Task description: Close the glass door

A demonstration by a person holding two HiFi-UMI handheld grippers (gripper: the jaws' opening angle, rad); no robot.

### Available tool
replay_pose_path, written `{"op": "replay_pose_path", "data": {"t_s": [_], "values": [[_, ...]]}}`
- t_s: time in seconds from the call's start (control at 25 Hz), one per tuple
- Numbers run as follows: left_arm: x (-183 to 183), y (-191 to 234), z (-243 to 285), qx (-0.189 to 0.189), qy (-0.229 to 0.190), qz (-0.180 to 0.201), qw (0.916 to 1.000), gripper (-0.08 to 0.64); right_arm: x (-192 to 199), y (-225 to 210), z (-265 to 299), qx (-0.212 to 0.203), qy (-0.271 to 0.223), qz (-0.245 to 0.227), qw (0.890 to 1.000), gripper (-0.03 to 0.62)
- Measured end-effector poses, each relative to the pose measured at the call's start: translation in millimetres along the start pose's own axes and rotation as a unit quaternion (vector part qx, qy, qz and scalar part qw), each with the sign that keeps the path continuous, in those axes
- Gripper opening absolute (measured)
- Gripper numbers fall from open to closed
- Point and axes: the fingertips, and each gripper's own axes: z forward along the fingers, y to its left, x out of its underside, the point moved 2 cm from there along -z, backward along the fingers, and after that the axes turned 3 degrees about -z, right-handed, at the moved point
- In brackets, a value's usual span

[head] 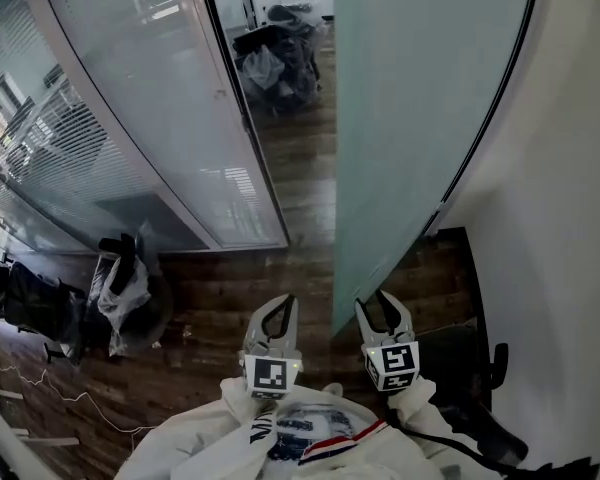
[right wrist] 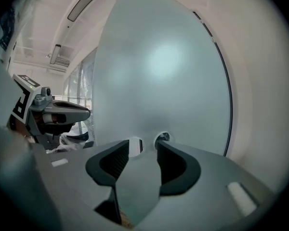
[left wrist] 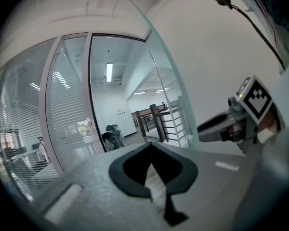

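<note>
Along the right edge of the wooden floor (head: 230,298), the frosted glass door (head: 420,118) stands swung open, its lower corner just ahead of the right gripper (head: 383,300). That gripper's jaws stand wide apart, facing the door's frosted face, with nothing pressed between them; whether they touch the glass cannot be told. Just beside it, the left gripper (head: 280,303) has its jaw tips together, empty, pointing at the open doorway. A glass partition with blinds (head: 150,98) runs along the floor's left side, and a white wall (head: 570,218) stands behind the door.
</note>
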Motion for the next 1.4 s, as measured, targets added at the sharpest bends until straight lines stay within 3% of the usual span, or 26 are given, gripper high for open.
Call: {"op": "replay_pose_path", "data": {"t_s": [0.12, 0.24, 0.36, 0.48, 0.52, 0.6, 0.84, 1.4], "values": [[6.2, 3.1, -1.1, 0.001, 0.011, 0.002, 0.9999, 0.003, 7.0, 4.6, 9.0, -0.035, 0.007, -0.003, 0.999, 0.238], [6.0, 3.6, 9.1, 0.010, 0.009, 0.002, 0.9999, 0.003, 10.3, -7.3, 16.4, -0.032, 0.004, -0.005, 0.999, 0.273], [3.6, 4.0, 25.6, 0.027, 0.003, 0.003, 0.9996, 0.003, 10.8, -12.3, 31.2, -0.047, 0.006, -0.012, 0.999, 0.219], [-8.2, 7.4, 39.3, 0.034, -0.017, -0.007, 0.9992, 0.003, 12.1, -4.3, 51.1, -0.071, 0.013, -0.035, 0.997, 0.215], [-11.3, 10.5, 42.2, 0.034, -0.022, -0.007, 0.9992, 0.003, 11.8, -4.2, 56.1, -0.067, 0.013, -0.038, 0.997, 0.161], [-9.8, 21.1, 47.3, 0.026, -0.022, 0.000, 0.9994, 0.003, 10.0, -5.4, 60.7, -0.062, 0.009, -0.028, 0.998, 0.132], [1.1, 45.6, 58.7, 0.023, -0.005, -0.019, 0.9996, 0.003, 4.8, -1.0, 70.1, -0.054, 0.007, -0.022, 0.998, 0.127], [14.5, 80.6, 82.1, 0.030, -0.012, -0.039, 0.9987, 0.003, -6.8, 10.7, 112.0, -0.034, 0.035, -0.021, 0.999, 0.126]]}}
